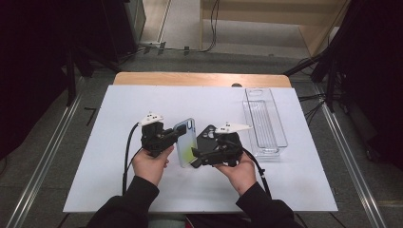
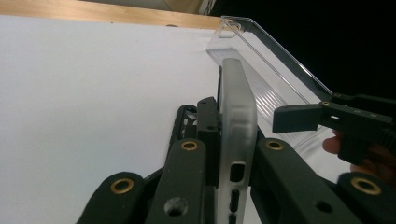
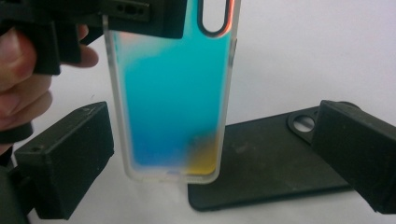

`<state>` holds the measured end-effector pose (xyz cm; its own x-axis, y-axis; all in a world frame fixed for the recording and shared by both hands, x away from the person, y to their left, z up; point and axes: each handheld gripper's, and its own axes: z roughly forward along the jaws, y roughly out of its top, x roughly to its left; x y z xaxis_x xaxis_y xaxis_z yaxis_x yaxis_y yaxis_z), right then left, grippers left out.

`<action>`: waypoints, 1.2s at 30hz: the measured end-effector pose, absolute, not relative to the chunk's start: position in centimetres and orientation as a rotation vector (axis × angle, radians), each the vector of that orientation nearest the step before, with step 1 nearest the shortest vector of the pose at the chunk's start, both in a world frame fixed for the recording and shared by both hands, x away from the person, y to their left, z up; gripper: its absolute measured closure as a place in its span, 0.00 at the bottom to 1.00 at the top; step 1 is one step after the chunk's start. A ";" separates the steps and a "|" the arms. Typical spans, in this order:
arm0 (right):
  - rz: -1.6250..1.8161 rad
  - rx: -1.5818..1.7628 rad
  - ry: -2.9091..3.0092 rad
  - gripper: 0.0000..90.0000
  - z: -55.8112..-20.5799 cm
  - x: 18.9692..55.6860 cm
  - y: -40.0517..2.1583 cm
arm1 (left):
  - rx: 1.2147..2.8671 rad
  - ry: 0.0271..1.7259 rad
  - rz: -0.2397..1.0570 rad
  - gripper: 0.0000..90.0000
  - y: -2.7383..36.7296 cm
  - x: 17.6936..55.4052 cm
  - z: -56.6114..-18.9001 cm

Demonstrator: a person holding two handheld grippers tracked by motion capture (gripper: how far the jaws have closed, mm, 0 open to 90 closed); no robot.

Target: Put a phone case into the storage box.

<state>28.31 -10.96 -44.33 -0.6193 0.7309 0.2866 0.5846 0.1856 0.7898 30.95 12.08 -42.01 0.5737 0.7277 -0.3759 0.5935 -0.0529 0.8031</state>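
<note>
Looking down from the high view, we see a person's two hands at a table (image 1: 119, 78) covered with a white sheet, each hand holding a black two-jaw gripper.

Our left gripper (image 1: 172, 136) pinches a translucent phone case with a blue-to-yellow tint (image 1: 185, 142), holding it up off the table and standing on edge. In the left gripper view the case (image 2: 237, 140) sits clamped between the two jaws, its frosted edge facing us and its port cut-outs visible near the bottom.

Our right gripper (image 1: 202, 156) sits just beside the tinted case, its jaws spread apart with nothing pressed between them. In the right gripper view the tinted case (image 3: 170, 93) hangs in the gap between those wide jaws, touching neither as far as we can tell, with its camera opening at the top.

A flat black phone case (image 1: 207, 134) lies on the white sheet just behind the tinted one; the right gripper view shows it (image 3: 261, 163) lying flat with a round camera hole.

A clear plastic oblong tray (image 1: 281, 128) rests on the table to the right, well apart from both cases.
</note>
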 end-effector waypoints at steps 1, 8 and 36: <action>1.409 1.293 2.288 0.00 -44.3 28.4 -10.8 | 1.734 1.100 0.155 0.95 12.1 30.9 -42.0; 1.362 1.324 2.277 0.00 -44.1 28.7 -9.4 | 1.714 1.106 0.153 0.95 11.8 30.5 -41.9; 1.432 1.309 2.292 0.16 -44.0 29.3 -7.4 | 1.723 1.095 0.121 0.95 10.8 29.8 -41.7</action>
